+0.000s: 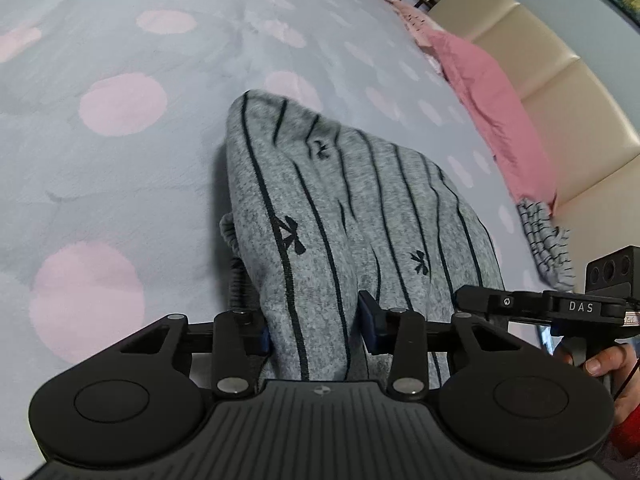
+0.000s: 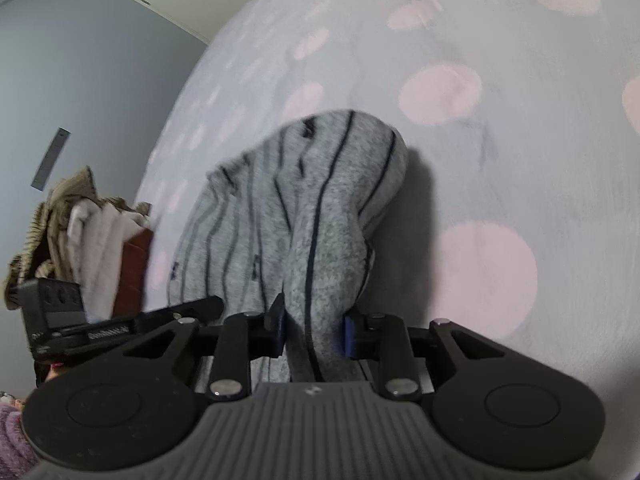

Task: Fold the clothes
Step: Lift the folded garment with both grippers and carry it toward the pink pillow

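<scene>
A grey garment with thin dark stripes and small bow marks [image 1: 340, 208] hangs between both grippers above the bed. My left gripper [image 1: 316, 328] is shut on one bunched edge of it. My right gripper [image 2: 314, 332] is shut on another bunched edge of the same garment [image 2: 312, 208]. The right gripper also shows in the left wrist view [image 1: 536, 304], close on the right. The left gripper shows in the right wrist view [image 2: 120, 324], close on the left. The garment's lower end droops toward the bedspread.
A pale blue bedspread with pink dots [image 1: 120, 104] lies under everything. A pink blanket [image 1: 492, 96] and a cream padded headboard [image 1: 560, 92] run along the right. A striped grey cloth [image 1: 546, 244] lies at the bed's edge. A pile of laundry [image 2: 84, 224] stands beside the bed.
</scene>
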Tool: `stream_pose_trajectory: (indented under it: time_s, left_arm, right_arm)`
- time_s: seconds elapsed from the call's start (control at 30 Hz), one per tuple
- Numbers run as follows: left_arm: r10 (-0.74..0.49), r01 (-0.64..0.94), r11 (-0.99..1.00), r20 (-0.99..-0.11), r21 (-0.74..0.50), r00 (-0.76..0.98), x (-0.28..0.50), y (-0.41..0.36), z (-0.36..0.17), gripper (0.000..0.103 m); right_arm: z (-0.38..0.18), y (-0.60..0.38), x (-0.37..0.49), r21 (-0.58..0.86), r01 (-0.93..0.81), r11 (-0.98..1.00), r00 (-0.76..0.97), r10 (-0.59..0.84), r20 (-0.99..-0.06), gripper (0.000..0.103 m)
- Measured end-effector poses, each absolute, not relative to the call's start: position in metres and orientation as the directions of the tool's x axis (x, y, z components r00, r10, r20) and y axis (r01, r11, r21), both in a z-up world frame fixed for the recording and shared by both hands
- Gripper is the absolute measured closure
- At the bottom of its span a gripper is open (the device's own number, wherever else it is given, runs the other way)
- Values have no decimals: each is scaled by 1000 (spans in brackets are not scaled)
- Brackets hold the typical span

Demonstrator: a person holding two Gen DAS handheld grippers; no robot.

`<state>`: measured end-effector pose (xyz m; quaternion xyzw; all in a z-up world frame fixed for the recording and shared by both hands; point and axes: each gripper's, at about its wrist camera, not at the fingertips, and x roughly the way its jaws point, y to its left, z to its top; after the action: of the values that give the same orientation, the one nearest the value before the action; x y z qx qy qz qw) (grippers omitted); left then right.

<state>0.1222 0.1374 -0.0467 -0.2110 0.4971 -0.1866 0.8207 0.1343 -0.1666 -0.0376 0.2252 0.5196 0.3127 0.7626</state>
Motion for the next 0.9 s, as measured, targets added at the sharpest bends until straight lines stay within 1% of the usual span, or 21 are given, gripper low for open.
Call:
stream_pose_trajectory:
  time_s: [0.3,0.43,0.53,0.67,0.9]
  left_arm:
    - [-575,187,807,-674,-560,463,123,94,-15,69]
    - [-609,235,784,-640,-574,468,124,64,4,69]
    - [-653,275,748,-596,-604,468,127,36,16,70]
    - [-704,321,700,-543,-638,458,138,-18,30,70]
    - [-795,410,601,-459,-686,397,172,-131,47,71]
  right_arm:
    - [5,-199,128,660,-261,705,351,706,-615,75]
    - [25,-233,125,668,-267,695,386,712,-586,75]
    - [43,-264,126,661,-291,692,401,715,-572,76]
    - [70,-313,133,640,-303,706,428,701,-571,76]
    - [120,-418,153,550,-315,773,496,629,-599,76]
